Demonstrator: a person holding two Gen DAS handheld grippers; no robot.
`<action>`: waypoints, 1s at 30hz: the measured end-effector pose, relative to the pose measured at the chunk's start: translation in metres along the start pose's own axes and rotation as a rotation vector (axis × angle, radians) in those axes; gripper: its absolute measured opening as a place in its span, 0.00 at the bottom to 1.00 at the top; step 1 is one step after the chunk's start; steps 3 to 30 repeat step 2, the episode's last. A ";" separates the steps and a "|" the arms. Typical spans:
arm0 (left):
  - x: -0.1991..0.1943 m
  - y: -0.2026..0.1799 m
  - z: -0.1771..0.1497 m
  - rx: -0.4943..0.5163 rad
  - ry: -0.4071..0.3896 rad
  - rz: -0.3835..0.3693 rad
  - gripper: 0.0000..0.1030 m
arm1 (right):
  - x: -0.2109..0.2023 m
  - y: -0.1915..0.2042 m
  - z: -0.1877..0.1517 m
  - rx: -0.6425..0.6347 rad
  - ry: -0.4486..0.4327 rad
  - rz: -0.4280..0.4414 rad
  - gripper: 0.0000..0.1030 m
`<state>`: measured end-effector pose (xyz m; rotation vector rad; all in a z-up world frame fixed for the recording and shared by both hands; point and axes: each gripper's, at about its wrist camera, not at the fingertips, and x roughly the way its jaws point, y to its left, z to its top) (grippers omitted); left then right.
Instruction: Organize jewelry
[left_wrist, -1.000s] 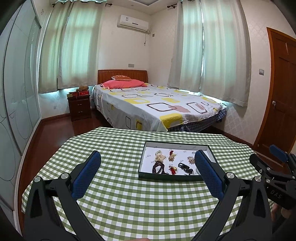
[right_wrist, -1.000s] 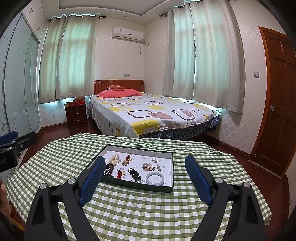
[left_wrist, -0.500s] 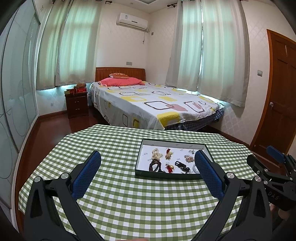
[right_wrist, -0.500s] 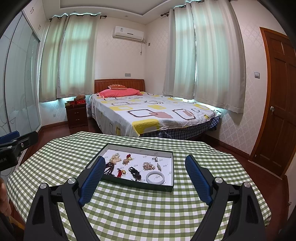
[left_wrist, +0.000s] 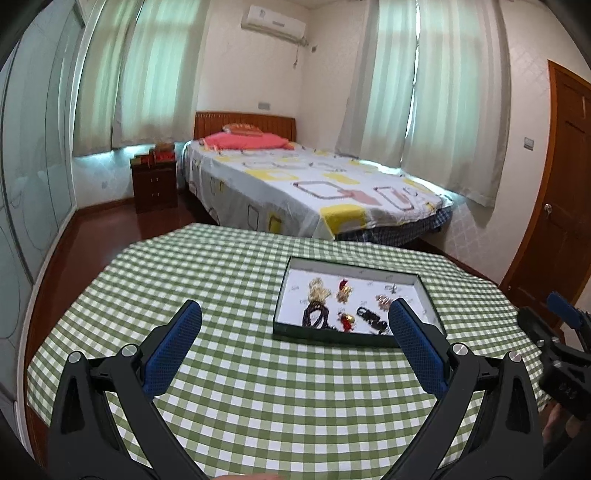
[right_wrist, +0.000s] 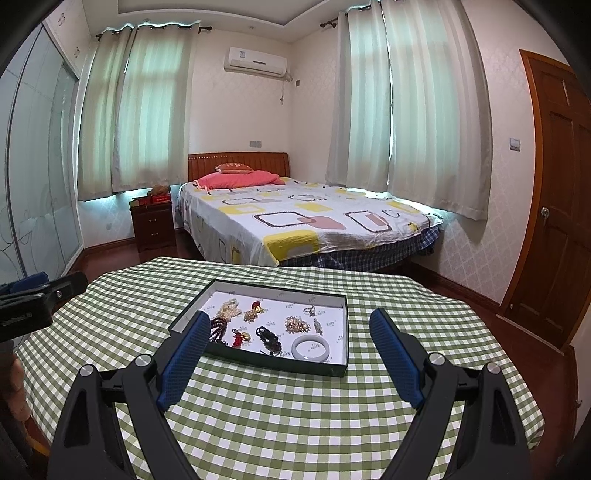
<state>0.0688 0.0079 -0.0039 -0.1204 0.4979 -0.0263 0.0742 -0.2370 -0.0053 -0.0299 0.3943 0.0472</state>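
A shallow dark green box (right_wrist: 280, 360) with a white lining sits on the checked tablecloth, just beyond both grippers. It holds a pale bangle (right_wrist: 311, 349), a dark bead necklace (right_wrist: 218, 328), a gold cluster (right_wrist: 296, 325), a black piece (right_wrist: 269, 336) and a red-gold charm (right_wrist: 240, 338). My right gripper (right_wrist: 290, 315) stands open in front of the box, with nothing between its blue pads. In the left wrist view the box (left_wrist: 332, 335) lies ahead to the right. My left gripper (left_wrist: 294, 308) is open and empty, and its right finger hides the box's near right corner.
The round table (right_wrist: 258, 424) has a green and white checked cloth. Behind it stand a bed (right_wrist: 295, 218), a nightstand (right_wrist: 153, 221), a glass wardrobe on the left and a wooden door (right_wrist: 554, 221) on the right. A hand (right_wrist: 14, 387) shows at the left edge.
The left gripper has sunk a little and shifted across the table, and its view has tilted slightly and blurred. The right gripper and the box have kept still.
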 end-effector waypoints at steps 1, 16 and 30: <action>0.008 0.004 -0.002 -0.010 0.014 0.012 0.96 | 0.002 -0.001 -0.001 0.004 0.005 0.001 0.83; 0.013 0.007 -0.003 -0.018 0.023 0.021 0.96 | 0.005 -0.003 -0.003 0.009 0.011 0.004 0.83; 0.013 0.007 -0.003 -0.018 0.023 0.021 0.96 | 0.005 -0.003 -0.003 0.009 0.011 0.004 0.83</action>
